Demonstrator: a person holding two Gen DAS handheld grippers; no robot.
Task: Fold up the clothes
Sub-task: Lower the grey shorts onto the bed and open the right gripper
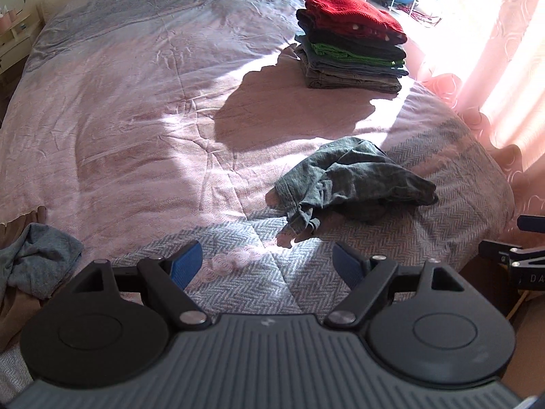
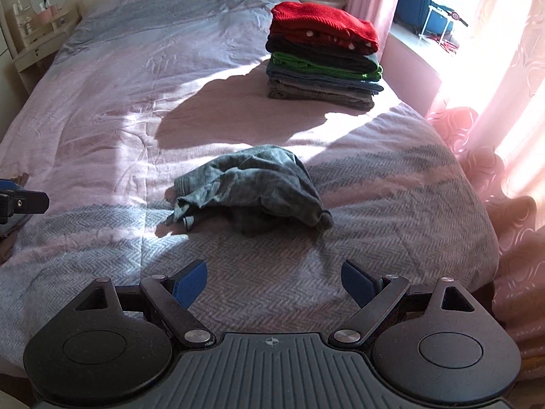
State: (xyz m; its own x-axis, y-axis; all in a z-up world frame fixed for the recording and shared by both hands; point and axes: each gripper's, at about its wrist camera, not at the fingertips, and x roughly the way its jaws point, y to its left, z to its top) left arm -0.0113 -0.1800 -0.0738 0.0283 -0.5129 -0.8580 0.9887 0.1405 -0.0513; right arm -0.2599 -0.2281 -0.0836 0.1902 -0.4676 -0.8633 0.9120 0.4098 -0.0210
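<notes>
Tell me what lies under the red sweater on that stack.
Under the red sweater lie dark navy, green, blue and grey-brown folded clothes, resting on the bed. Only their edges show; what garments they are stays hidden.

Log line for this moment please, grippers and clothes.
left gripper: open, empty | right gripper: open, empty | crumpled grey garment: unfolded on bed, untouched | folded stack: far right, red sweater on top
</notes>
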